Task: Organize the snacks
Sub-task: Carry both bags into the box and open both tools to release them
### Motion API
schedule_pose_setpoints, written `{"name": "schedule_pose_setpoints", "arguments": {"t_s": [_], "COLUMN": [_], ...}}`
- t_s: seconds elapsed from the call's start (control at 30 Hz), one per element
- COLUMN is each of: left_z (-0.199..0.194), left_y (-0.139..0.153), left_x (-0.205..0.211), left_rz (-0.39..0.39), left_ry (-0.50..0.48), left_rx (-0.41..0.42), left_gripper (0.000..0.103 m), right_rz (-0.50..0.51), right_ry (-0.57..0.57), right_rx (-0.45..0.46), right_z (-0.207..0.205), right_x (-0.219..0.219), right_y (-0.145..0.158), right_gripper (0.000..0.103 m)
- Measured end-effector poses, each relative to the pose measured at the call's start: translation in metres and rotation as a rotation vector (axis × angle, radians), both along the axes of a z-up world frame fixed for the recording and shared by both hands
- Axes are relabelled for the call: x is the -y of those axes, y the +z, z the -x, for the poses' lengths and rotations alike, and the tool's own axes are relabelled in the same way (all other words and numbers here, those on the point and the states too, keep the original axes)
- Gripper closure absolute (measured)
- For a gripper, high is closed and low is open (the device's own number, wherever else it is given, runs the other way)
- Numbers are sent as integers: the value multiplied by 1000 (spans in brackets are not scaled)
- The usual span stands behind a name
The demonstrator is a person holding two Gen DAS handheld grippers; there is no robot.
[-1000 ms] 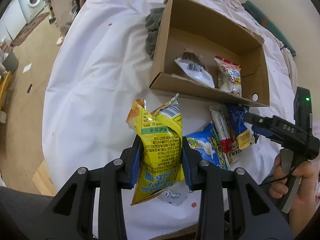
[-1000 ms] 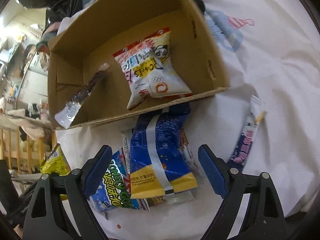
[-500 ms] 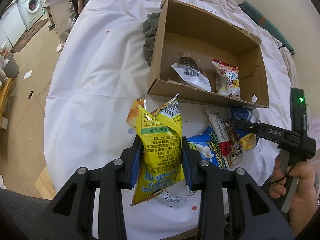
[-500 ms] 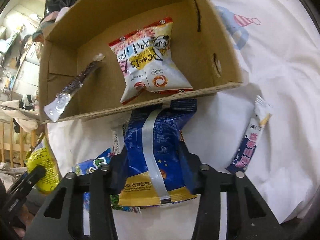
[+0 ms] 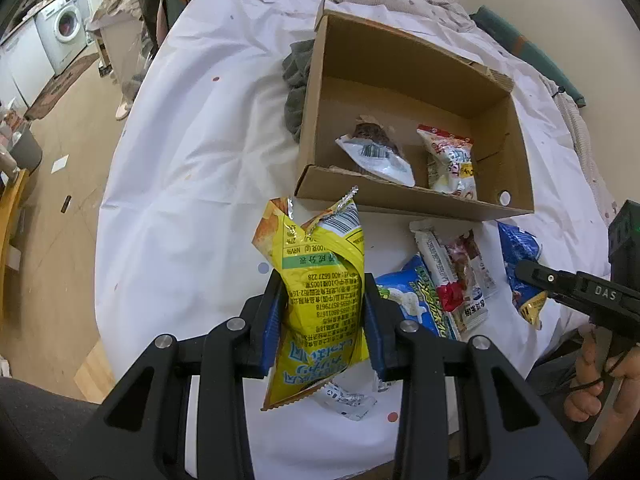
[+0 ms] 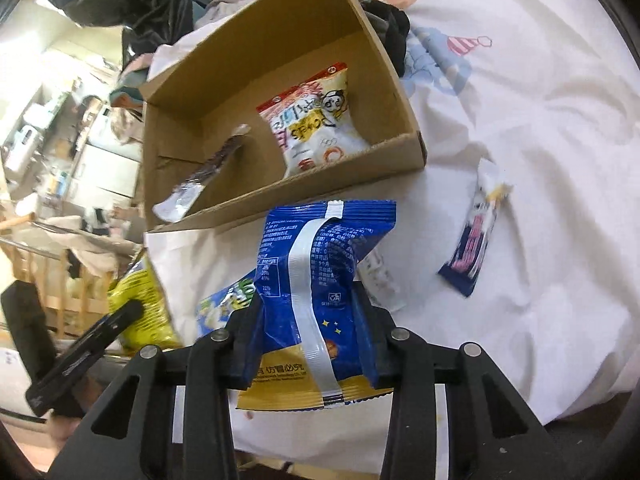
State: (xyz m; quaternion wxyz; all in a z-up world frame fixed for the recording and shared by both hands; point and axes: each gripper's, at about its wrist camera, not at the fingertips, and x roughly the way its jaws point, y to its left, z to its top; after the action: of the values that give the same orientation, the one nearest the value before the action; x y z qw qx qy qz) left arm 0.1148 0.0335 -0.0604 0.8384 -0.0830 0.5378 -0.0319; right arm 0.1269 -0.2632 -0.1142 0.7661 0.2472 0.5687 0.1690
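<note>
My left gripper (image 5: 322, 312) is shut on a yellow snack packet (image 5: 316, 264), which stands upright above the white cloth, short of the open cardboard box (image 5: 400, 64). My right gripper (image 6: 312, 320) has its jaws closing, with the pads pressed on a blue snack packet (image 6: 320, 248) raised off the cloth just before the box's near wall (image 6: 280, 196). In the left wrist view, the right gripper (image 5: 528, 270) shows at the right edge with the blue packet (image 5: 518, 244). Inside the box lie a white-and-red packet (image 5: 450, 160) and a dark, silver-ended packet (image 5: 376, 148).
Loose on the cloth before the box are a blue-and-green packet (image 5: 412, 300) and white-and-red packets (image 5: 452, 268). A dark blue stick pack (image 6: 476, 240) lies to the right. A grey rag (image 5: 296, 80) sits against the box's left wall. The table edge drops off at the left.
My right gripper went from wide open around the blue packet to clamped on it, then lifted it off the pile. The left gripper kept its hold on the yellow packet and stayed put.
</note>
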Motion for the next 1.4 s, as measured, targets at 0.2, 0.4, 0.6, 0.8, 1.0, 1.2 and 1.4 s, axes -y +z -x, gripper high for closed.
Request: {"name": "schedule_pose_setpoints", "arguments": {"t_s": [0.2,0.4,0.6,0.8,1.0,1.2,1.4], "left_z": [4,6,3,-12,-34,-56,-81], "left_y": [7,10,37,65,81,83,82], "left_x": [4,0,1,5,15,24,36], "left_rz": [-34,-24,-26,-18,-36,-42,-70], "left_ry": [-11,10,12,2,-32,-55,-81], "left_rx": [44,51,124,195,233,238,250], "left_gripper": [71,71,71,71,71,71,71], "right_rz": [-65,-125,-127,-128,-109,-86,-77], "right_ry": [27,54,61,33,22,15,-14], "right_rx": [94,132,206,279,297,304,304], "right_z": [3,5,5,-3,-20,-42,-66], "right_x": [-9,-15,-17,-11,-9,-9,-5], "right_y": [23,35,59,86,94,95,90], "right_gripper": [63,63,63,63,63,63,63]}}
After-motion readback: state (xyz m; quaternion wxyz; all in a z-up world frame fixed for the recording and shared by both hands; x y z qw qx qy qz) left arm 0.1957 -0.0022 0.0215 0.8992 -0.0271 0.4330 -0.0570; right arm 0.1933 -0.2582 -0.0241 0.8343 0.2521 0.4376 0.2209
